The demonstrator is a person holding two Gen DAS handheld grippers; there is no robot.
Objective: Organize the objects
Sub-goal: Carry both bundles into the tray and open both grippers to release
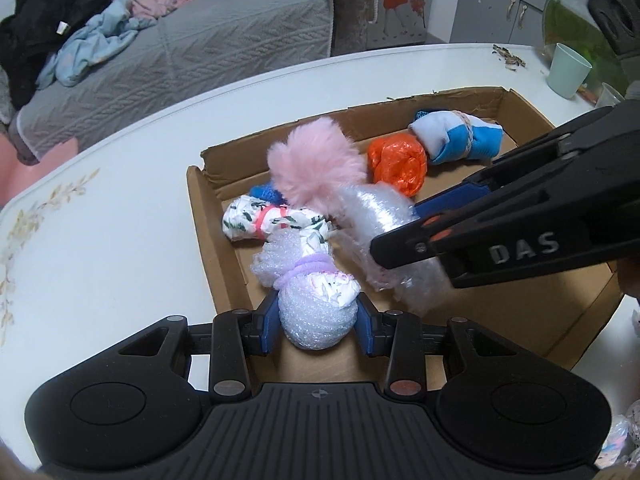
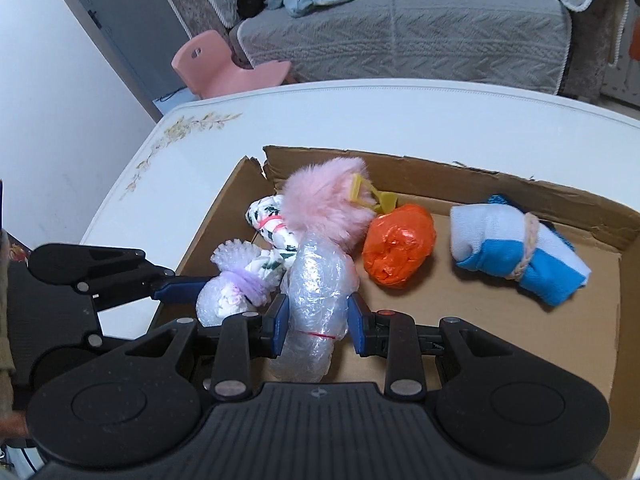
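Note:
A shallow cardboard box (image 1: 218, 240) (image 2: 608, 304) lies on the white table. My left gripper (image 1: 318, 326) (image 2: 192, 286) is shut on a white foam-wrapped bundle tied with a purple band (image 1: 316, 308) (image 2: 224, 296), held over the box's near left corner. My right gripper (image 2: 318, 326) (image 1: 404, 232) is shut on a clear bubble-wrap roll (image 2: 320, 284) (image 1: 376, 216) with a pink fluffy tuft (image 2: 328, 204) (image 1: 316, 168) at its far end. Both bundles sit side by side, touching.
In the box lie a floral cloth bundle (image 1: 272, 220) (image 2: 272, 220), an orange plastic ball (image 1: 398, 164) (image 2: 400, 246) and a white-and-blue sock roll (image 1: 456, 136) (image 2: 516, 252). A green cup (image 1: 568, 70) stands at the table's far right. A grey sofa with clothes (image 1: 224, 40) lies beyond.

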